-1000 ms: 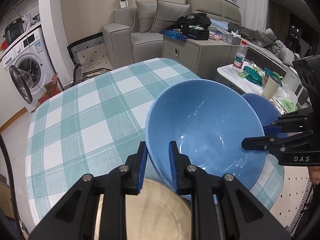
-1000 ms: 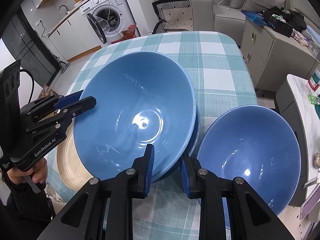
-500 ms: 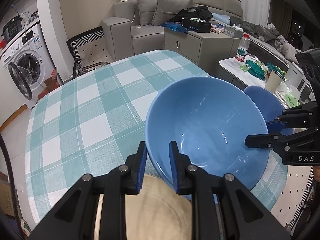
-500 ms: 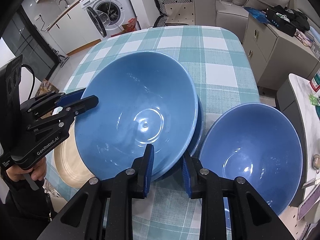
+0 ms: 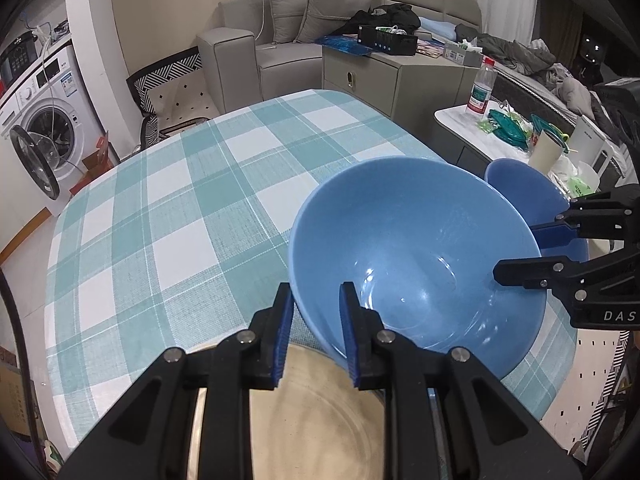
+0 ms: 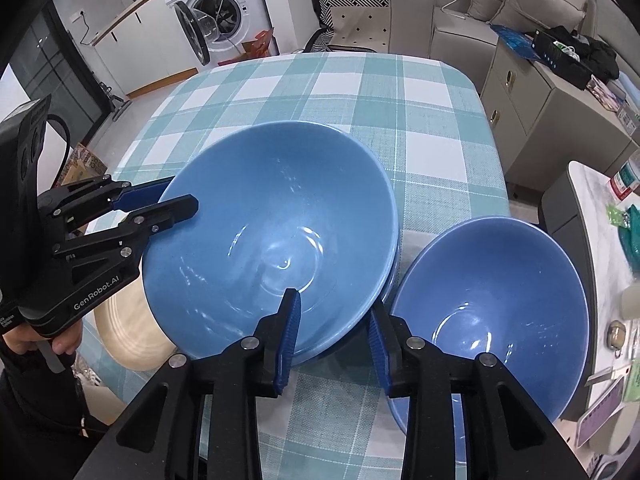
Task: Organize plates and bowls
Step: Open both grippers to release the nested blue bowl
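Observation:
A large blue bowl (image 5: pixel 416 264) (image 6: pixel 272 236) sits nested on another blue bowl whose rim (image 6: pixel 394 276) shows beneath it. My left gripper (image 5: pixel 314 332) (image 6: pixel 168 200) straddles its near-left rim, pads still against the wall, jaws just starting to open. My right gripper (image 6: pixel 334 328) (image 5: pixel 520 252) straddles the opposite rim; its jaws are opening and the pads stand off the rim between them. A second blue bowl (image 6: pixel 492 312) (image 5: pixel 520 188) stands beside the stack. A beige plate (image 5: pixel 320 420) (image 6: pixel 124 332) lies under my left gripper.
The table with its teal checked cloth (image 5: pixel 180 220) (image 6: pixel 420 120) stretches away behind the bowls. A side table (image 5: pixel 452 116) with a bottle (image 5: pixel 480 88) and cups stands to the right. A hand (image 6: pixel 36 344) grips the left tool. Beyond the table are a sofa and a washing machine.
The right gripper's jaws have spread wider around the rim. The left jaws have barely widened. The large bowl has settled a little onto the bowl beneath.

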The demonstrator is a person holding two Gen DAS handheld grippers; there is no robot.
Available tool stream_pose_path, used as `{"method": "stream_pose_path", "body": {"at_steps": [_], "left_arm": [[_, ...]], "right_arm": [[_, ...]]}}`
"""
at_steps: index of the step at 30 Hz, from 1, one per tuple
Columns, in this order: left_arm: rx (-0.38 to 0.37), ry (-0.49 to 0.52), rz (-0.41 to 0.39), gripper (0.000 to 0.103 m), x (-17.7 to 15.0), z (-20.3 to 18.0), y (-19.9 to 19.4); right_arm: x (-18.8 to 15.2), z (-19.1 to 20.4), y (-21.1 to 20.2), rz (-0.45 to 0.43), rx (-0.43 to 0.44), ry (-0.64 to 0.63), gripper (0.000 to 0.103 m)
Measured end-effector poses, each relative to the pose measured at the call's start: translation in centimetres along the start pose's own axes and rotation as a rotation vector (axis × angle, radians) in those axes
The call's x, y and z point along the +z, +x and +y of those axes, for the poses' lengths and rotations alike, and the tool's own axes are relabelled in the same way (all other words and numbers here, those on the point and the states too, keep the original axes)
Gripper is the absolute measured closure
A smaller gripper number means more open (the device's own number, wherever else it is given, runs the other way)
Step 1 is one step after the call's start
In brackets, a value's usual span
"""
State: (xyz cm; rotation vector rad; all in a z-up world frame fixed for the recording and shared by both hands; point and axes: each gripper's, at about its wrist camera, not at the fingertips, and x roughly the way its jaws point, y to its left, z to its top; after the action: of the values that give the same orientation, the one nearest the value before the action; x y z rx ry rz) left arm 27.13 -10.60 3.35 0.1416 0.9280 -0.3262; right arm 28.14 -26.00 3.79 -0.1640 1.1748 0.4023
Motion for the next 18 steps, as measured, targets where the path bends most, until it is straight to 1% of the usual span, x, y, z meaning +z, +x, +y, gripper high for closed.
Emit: {"method": "stream_pose_path", "body": {"at_steps": [3,8,9,10,11,12,13,14,16,18], "left_arm": [[-0.008,0.007,-0.003,0.079,-0.1,-0.1,0.0],[-0.016,0.028,-0.018,0.079,-0.2,-0.4,-0.5],[-0.017,0.028,-0.021,0.078,-0.2,-0.4,-0.6],[-0.016,0.029,-0.023,0.075,-0.2,-0.4,-0.6],[-0.015,0.030,-0.027,0.069,-0.2,-0.4,-0.7],[-0.014,0.031,-0.031,0.066,-0.2,-0.4,-0.8],[-0.011,0.031,-0.036,0.059,-0.1,-0.4,-0.8],[-0.009,0.032,-0.041,0.055,-0.1,-0.4,-0.9],[-0.020,0.029,-0.056,0.054,0.0,-0.5,-1.2],[-0.036,0.027,-0.070,0.050,0.1,-0.5,-1.6]], "right_arm": [[-0.1,0.1,0.1,-0.009,-0.038,-0.019,0.064],[-0.2,0.2,-0.1,-0.023,-0.054,-0.035,0.064],[-0.2,0.2,-0.3,-0.030,-0.053,-0.035,0.062],[-0.2,0.1,-0.4,-0.039,-0.050,-0.037,0.060],[-0.2,0.1,-0.5,-0.045,-0.050,-0.040,0.056],[-0.2,0.1,-0.7,-0.051,-0.052,-0.041,0.055],[-0.3,0.1,-0.8,-0.058,-0.050,-0.045,0.054],[-0.3,0.2,-0.9,-0.059,-0.048,-0.048,0.053],[-0.4,0.1,-1.0,-0.071,-0.042,-0.049,0.047],[-0.6,0.3,-1.4,-0.101,-0.023,-0.063,0.036]]}}
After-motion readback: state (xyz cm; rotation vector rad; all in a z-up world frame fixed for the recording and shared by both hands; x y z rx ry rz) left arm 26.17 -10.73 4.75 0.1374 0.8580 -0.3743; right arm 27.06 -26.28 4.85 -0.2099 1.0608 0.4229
